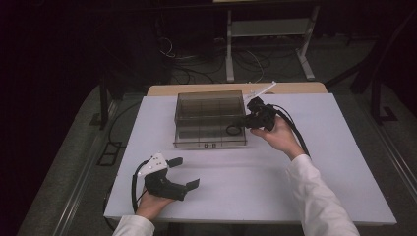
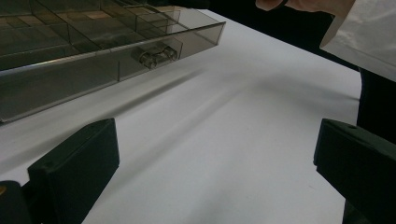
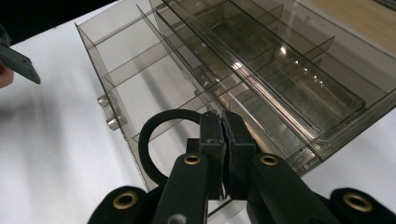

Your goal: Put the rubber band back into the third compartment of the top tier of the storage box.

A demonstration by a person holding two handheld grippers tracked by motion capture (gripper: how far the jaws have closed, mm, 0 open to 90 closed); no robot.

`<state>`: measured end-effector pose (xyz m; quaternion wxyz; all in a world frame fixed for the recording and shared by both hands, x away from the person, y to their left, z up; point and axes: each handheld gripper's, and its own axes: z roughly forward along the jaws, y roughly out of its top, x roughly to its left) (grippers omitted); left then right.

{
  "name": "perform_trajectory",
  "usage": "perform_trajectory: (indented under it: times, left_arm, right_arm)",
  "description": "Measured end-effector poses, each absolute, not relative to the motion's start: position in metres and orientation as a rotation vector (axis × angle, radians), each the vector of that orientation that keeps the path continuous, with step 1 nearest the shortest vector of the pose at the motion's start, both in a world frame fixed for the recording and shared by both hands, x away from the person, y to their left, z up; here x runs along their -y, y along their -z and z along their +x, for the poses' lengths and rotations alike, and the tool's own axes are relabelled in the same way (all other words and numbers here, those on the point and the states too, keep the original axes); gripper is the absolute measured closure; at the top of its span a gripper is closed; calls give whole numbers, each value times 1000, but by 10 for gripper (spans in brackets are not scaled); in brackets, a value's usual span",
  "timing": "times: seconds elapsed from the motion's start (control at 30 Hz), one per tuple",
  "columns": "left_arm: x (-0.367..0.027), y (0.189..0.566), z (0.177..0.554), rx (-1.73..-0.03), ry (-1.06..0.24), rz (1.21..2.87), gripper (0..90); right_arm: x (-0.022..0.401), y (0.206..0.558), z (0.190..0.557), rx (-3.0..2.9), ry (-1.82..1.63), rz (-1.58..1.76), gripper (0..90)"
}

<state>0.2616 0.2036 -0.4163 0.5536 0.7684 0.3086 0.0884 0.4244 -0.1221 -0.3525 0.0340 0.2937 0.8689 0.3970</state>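
Note:
A smoky clear divided box [image 1: 209,143] stands at the back middle of the white table [image 1: 255,172], its lid open behind it. My right gripper [image 1: 246,123] hovers at the box's near right corner, shut on a thin black ring [image 1: 232,130]. In the right gripper view the jaws [image 3: 224,123] pinch the ring [image 3: 147,140] above the end compartments of the box [image 3: 116,70]. My left gripper [image 1: 186,172] rests open at the front left of the table, holding nothing. The left gripper view has its jaws [image 2: 215,158] wide apart over bare table, with the box [image 2: 70,79] and its latch [image 2: 156,53] ahead.
A wooden tabletop edge [image 1: 236,88] shows behind the white board. Cables [image 1: 196,64] and a white frame's legs [image 1: 230,49] lie on the dark floor beyond. The person's white sleeve [image 1: 319,196] crosses the table's right front.

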Motion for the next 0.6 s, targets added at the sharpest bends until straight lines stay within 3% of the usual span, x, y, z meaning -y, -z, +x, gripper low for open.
perform_trajectory:
  times: [0.27, 0.6]
  left_arm:
    - [-204, 416, 262, -728, -209, 1815, 0]
    - [-204, 416, 262, -727, -208, 1816, 0]
  right_arm:
    - [116, 361, 427, -2693, -1194, 914, 855]
    - [113, 359, 426, -2651, -1215, 912, 698]
